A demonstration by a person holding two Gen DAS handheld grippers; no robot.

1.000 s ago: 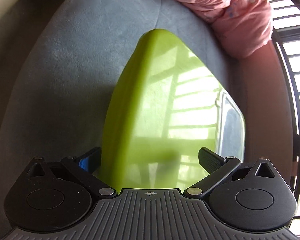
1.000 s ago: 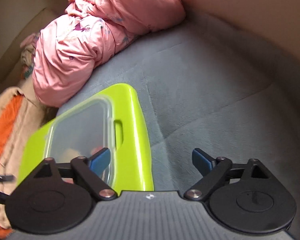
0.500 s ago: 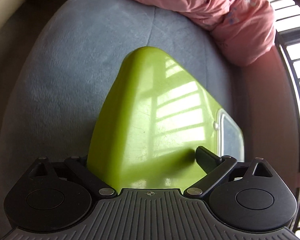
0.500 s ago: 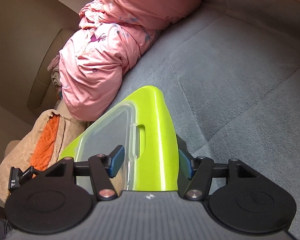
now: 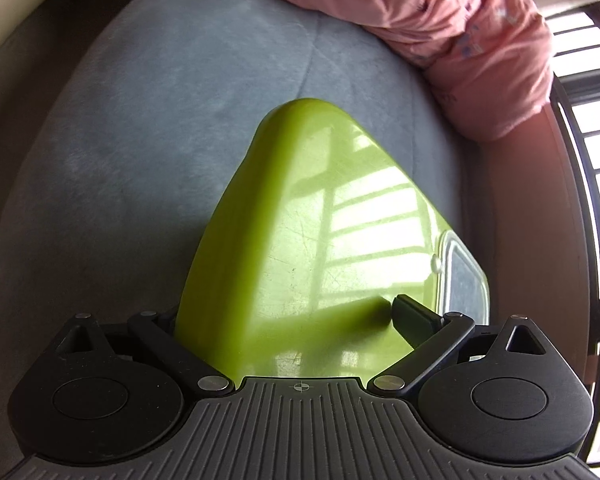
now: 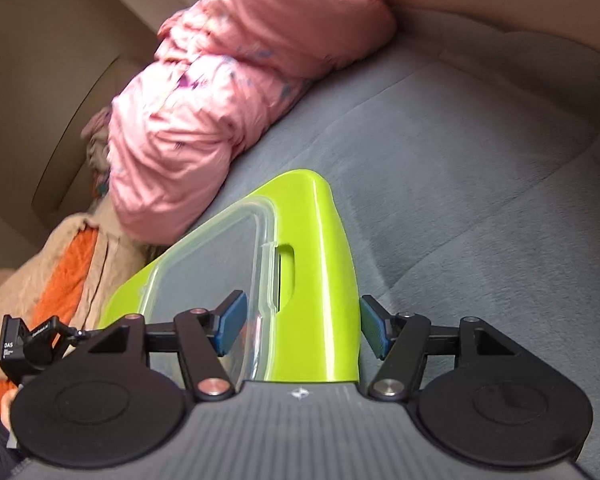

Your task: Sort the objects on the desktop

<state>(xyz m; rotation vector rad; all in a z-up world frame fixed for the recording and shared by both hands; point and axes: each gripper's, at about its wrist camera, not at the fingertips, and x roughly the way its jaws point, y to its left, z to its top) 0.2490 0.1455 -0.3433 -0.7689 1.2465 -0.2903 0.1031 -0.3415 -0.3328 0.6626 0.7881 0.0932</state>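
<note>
Two claws of mine grip one lime-green box (image 5: 300,248) from opposite ends, above a grey cushion (image 5: 140,140). Left claw (image 5: 284,312) clamps its plain end; right claw (image 6: 300,326) pinches the handle edge beside the clear lid (image 6: 220,264). Sorting looks barely begun: the box is in hand, not yet placed. Contents are blurred, the destination is out of frame, and a pink quilt (image 6: 228,80) fills the upper left.
</note>
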